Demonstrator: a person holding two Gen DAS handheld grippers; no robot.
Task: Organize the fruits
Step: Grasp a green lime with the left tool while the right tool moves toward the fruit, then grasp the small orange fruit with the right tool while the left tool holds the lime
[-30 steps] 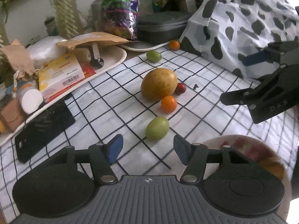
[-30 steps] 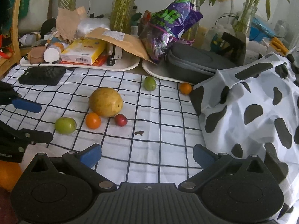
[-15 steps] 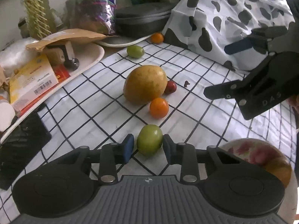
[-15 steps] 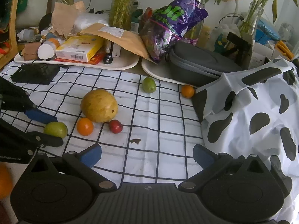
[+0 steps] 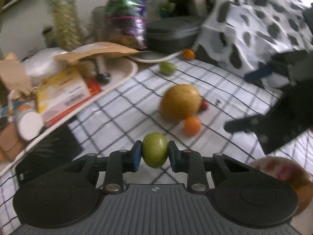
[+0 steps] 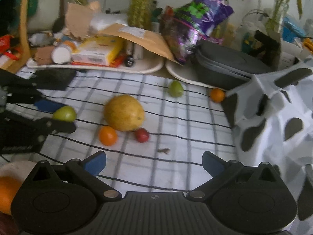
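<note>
While pinching one green fruit (image 5: 155, 150) between blue pads, left gripper (image 5: 154, 152) low over checked cloth (image 6: 176, 156); right gripper (image 6: 153, 164) spread wide, nothing between. Loose on cloth: one big yellow fruit (image 6: 124, 112), two small oranges (image 6: 107, 135) (image 6: 217, 95), one red fruit (image 6: 142, 135), one second green fruit (image 6: 175, 88) by tray. Bowl (image 5: 281, 168) at lower right

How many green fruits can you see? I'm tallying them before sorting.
2: one green fruit clamped in the left gripper, another green fruit near the white tray. Clutter could hide more.
</note>
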